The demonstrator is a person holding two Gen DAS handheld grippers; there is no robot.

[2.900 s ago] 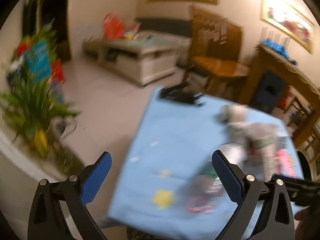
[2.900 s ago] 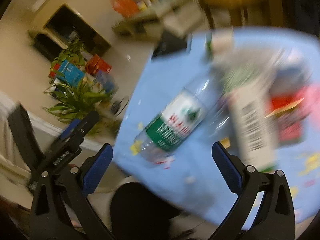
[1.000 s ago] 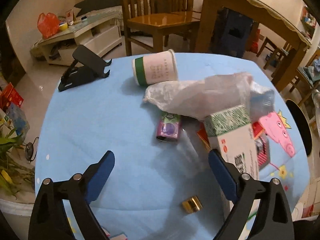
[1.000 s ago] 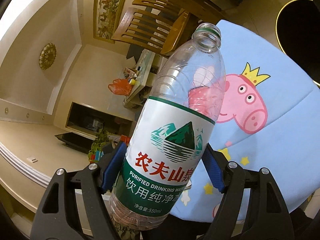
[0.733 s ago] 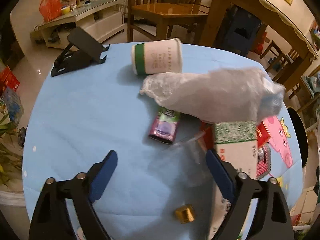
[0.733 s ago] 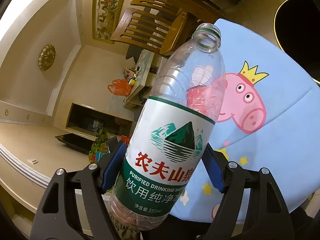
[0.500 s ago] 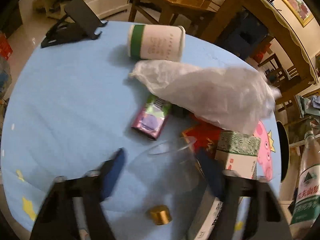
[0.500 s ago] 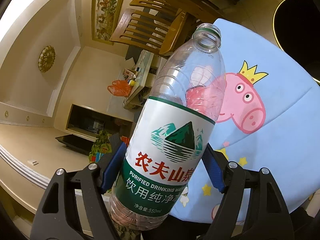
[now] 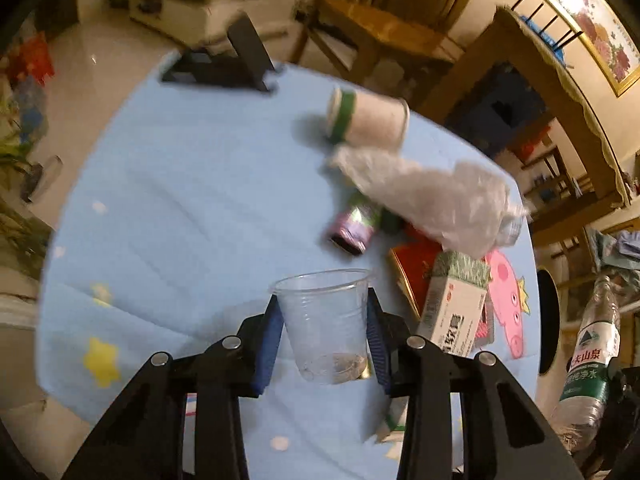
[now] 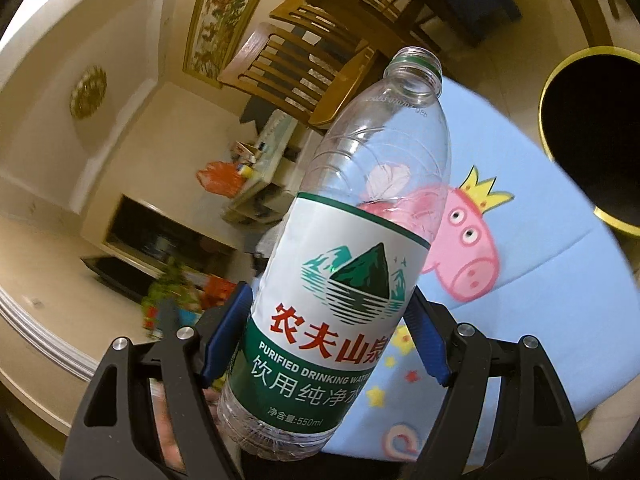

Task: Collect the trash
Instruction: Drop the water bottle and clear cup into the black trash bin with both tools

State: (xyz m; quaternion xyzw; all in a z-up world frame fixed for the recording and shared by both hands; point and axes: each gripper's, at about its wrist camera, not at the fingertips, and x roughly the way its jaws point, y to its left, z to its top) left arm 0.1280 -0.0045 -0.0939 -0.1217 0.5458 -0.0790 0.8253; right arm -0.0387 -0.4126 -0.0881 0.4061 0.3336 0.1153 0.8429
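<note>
Currently holding two pieces of trash at once. Left gripper (image 9: 326, 334) closed on a clear plastic cup (image 9: 325, 322), jaws pressing its sides, cup upright and apparently lifted just above the blue worktop (image 9: 180, 200). Right gripper (image 10: 320, 340) clamped around the label of an empty, uncapped water bottle (image 10: 352, 260), neck tilted up and away, likely to keep it clear of the clutter during the carry. Dark round bin (image 10: 596, 140) with a yellow rim beside the worktop's far edge, probably the destination. Left on the cloth: a paper cup (image 9: 366, 122) on its side, crumpled plastic bag (image 9: 432, 204) draped over other litter, purple wrapper (image 9: 354, 226), red packet (image 9: 412, 264), green-topped carton (image 9: 454, 304), black phone stand (image 9: 228, 62).
</note>
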